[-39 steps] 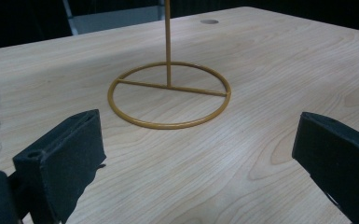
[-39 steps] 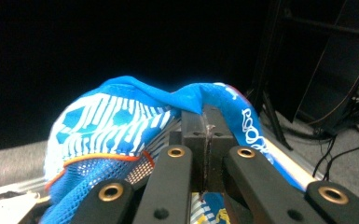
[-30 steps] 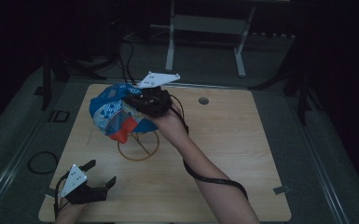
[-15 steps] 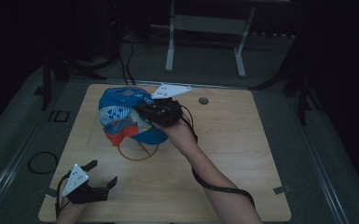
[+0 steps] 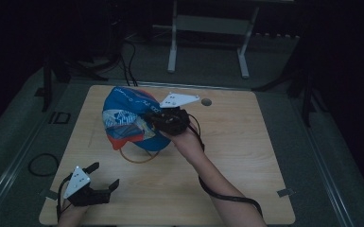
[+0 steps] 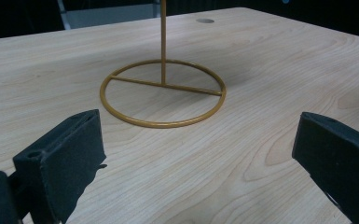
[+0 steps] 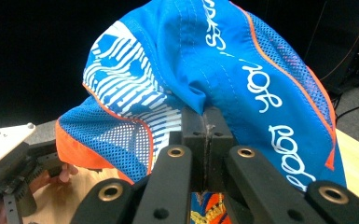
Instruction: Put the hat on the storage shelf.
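A blue cap (image 5: 127, 120) with white lettering and orange trim hangs over the gold wire stand (image 5: 134, 156) at the table's middle left. My right gripper (image 5: 157, 120) is shut on the cap's fabric; in the right gripper view its pads (image 7: 207, 122) pinch a fold of the blue cap (image 7: 224, 70). My left gripper (image 5: 105, 176) rests open near the table's front left corner, nothing between its fingers. In the left gripper view the stand's ring base (image 6: 163, 93) and thin upright rod lie ahead of its spread jaws.
The wooden table (image 5: 246, 156) has a round hole (image 5: 206, 101) near its far edge. A metal frame leg (image 5: 172, 38) stands on the floor behind the table. A cable loop (image 5: 42, 164) lies on the floor at left.
The right gripper has moved rightward and down with the cap, lowering it over the stand. The left gripper has stayed put.
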